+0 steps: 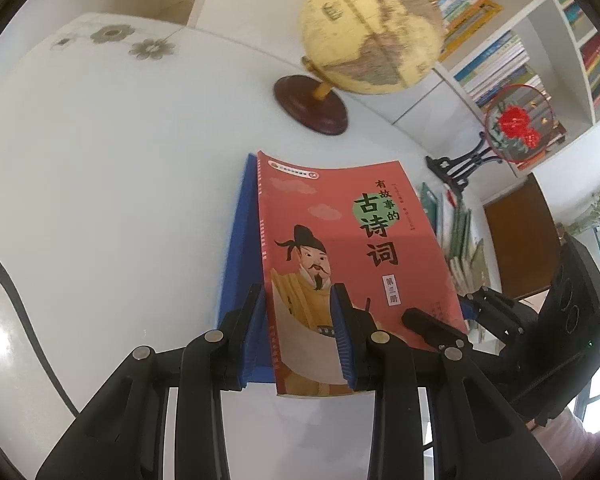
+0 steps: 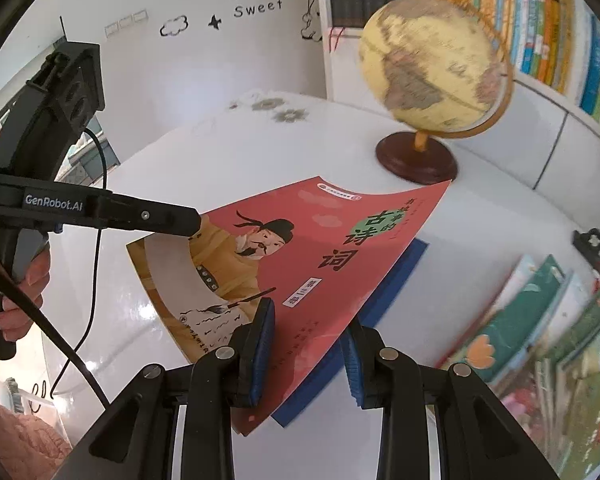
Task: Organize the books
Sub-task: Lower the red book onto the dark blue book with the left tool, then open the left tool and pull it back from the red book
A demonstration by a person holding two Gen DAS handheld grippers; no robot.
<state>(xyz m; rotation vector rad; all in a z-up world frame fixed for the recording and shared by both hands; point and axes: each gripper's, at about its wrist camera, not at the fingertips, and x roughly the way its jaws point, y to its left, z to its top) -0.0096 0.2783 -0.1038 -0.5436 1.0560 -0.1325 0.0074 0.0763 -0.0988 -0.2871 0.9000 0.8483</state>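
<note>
A red poetry book (image 1: 340, 248) with a robed man on its cover lies over a blue book (image 1: 240, 248) on the white table (image 1: 100, 200). My left gripper (image 1: 298, 332) has one finger on the cover and one beside the spine, around the near end of both books. My right gripper (image 2: 308, 344) spans the red book's (image 2: 300, 256) long edge, one finger on the cover, the other below it above the blue book (image 2: 380, 308). The red cover bows upward. Whether the jaws press the books is unclear. The right gripper shows in the left view (image 1: 460, 320).
A yellow globe (image 1: 372, 28) on a dark wooden base stands behind the books. A row of thin books (image 2: 520, 320) leans at the right near a black stand (image 1: 456, 164) holding a round fan with red flowers. Full bookshelves (image 1: 520, 40) line the wall.
</note>
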